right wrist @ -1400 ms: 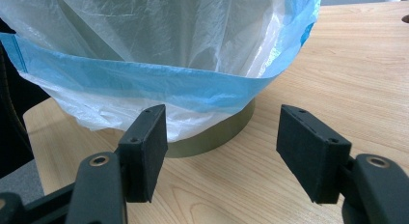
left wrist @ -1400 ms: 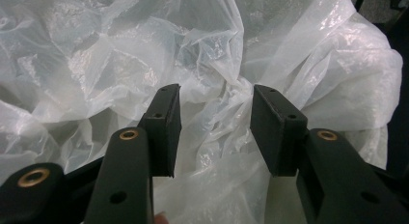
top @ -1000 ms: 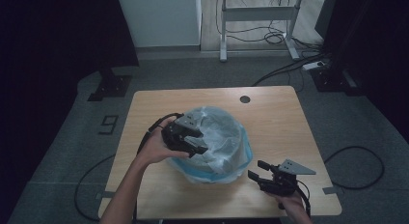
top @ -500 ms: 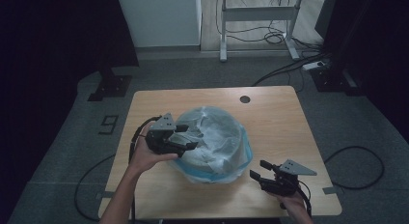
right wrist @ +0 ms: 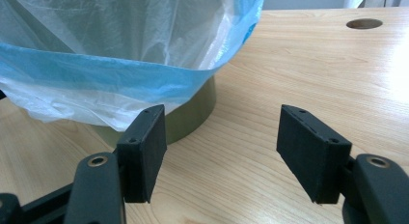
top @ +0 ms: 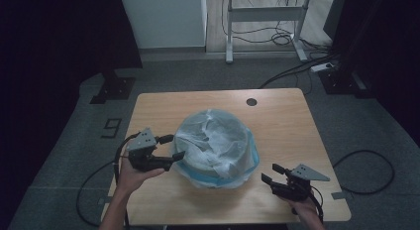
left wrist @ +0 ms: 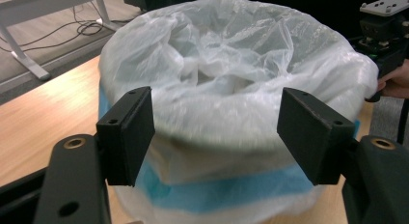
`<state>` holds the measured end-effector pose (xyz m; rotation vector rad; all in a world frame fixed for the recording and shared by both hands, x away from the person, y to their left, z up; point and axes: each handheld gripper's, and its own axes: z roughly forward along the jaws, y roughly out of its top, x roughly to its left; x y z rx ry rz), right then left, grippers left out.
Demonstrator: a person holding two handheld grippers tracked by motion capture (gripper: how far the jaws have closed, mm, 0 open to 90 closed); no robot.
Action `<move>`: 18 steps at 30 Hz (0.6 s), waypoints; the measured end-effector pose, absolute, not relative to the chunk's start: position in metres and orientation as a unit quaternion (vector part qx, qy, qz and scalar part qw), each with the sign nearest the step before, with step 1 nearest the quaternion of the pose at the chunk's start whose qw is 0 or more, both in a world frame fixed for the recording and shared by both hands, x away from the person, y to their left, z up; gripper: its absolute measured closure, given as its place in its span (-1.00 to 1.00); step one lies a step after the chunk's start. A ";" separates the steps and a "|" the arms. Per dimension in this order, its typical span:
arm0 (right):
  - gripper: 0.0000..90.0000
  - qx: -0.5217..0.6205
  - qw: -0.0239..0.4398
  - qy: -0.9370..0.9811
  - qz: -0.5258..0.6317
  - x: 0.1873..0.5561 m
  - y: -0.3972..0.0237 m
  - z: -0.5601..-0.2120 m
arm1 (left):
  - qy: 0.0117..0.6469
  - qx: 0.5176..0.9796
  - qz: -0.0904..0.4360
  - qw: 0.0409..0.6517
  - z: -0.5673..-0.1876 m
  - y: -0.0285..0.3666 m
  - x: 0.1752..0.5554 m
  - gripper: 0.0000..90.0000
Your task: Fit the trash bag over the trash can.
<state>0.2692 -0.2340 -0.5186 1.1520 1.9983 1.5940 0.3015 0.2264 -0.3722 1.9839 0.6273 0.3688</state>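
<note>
A person's left gripper (top: pixel 173 147) hangs just beside the rim of a round bin (top: pixel 216 174) lined with a clear plastic bag (top: pixel 214 139) edged in blue, its jaws having just been opening and now spread wide with nothing pressed between the pads. In the left gripper view the bag (left wrist: pixel 231 79) bulges straight ahead of the two black pads (left wrist: pixel 128 132), filling the gap beyond them without touching either. The right gripper (top: pixel 270 174) rests low over the wooden table (top: pixel 277 121) near the bin's opposite side, apart from it, jaws likewise released and empty. In the right gripper view the bag's blue hem (right wrist: pixel 111 72) droops ahead and to the left of the jaws, with the bin's olive wall (right wrist: pixel 193 113) showing beneath it just past the left pad, and bare tabletop (right wrist: pixel 299 64) lying ahead, where a round cable hole (right wrist: pixel 364 24) sits far off to the right
</note>
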 end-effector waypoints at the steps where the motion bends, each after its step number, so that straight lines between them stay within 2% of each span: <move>1: -0.25 0.406 0.169 0.702 0.560 0.269 -0.235 -0.519 | 0.261 0.815 0.154 0.493 -0.374 0.230 0.299 -0.36; 18: -0.25 0.416 0.182 0.702 0.549 0.270 -0.245 -0.522 | 0.319 0.805 0.157 0.475 -0.432 0.277 0.271 -0.36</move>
